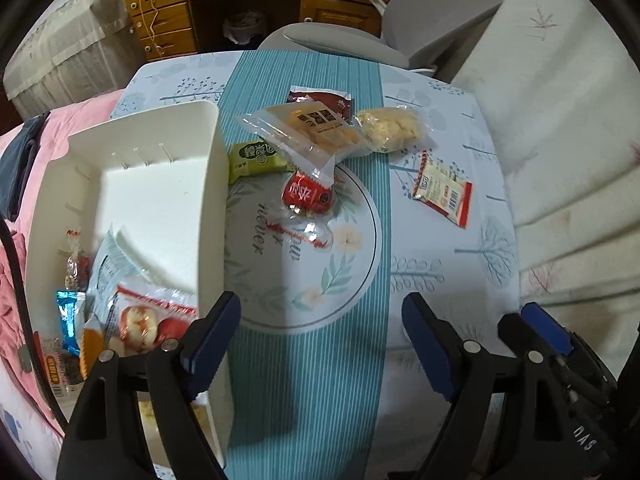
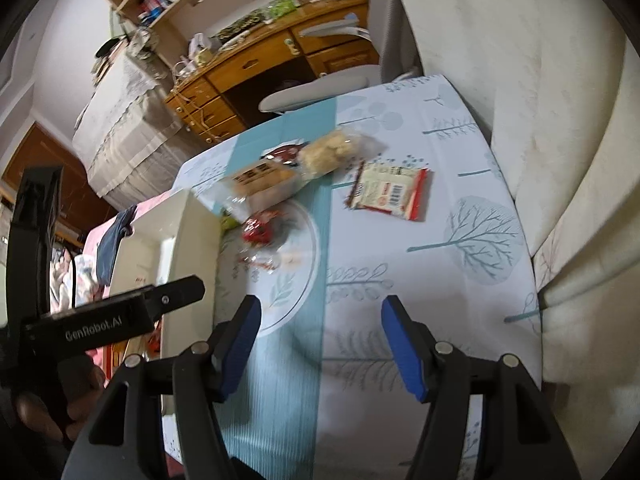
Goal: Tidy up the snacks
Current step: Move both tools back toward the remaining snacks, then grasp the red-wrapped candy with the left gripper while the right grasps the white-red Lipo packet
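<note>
Tablecloth with teal stripe and printed trees covers the table (image 1: 460,280); white organizer bin (image 1: 152,184) sits at its left side and serves as my landmark.

Nearest: my left gripper (image 1: 320,344) hangs over the cloth just right of the bin's near corner, jaws wide, nothing between them. My right gripper (image 2: 320,344) sits further right of the bin, jaws partly apart, also empty. Both are over bare cloth, so there is free room under them.

Done so far, by my reading: the bin's near end holds a heap of packets, among them a clear pack with red-and-white candies (image 1: 140,324) and a blue wrapper (image 1: 70,316). Its far end is bare.

Left to do: just right of the bin's long wall lie a green packet (image 1: 252,160) touching the wall, a red-wrapped snack (image 1: 306,194) and a clear twist-wrapped sweet (image 1: 304,232). Beyond these, a clear-bagged pastry (image 1: 308,128) overlaps a dark red sachet (image 1: 320,98), with a pale crumbly snack bag (image 1: 390,130) beside it. Well right of the bin, alone: a red-edged white packet (image 1: 442,190).

Edges: the bin wall stands tall, so packets need lifting over. Table's right edge meets a cream cushioned surface (image 1: 560,100); far edge meets a grey chair (image 1: 360,36).
</note>
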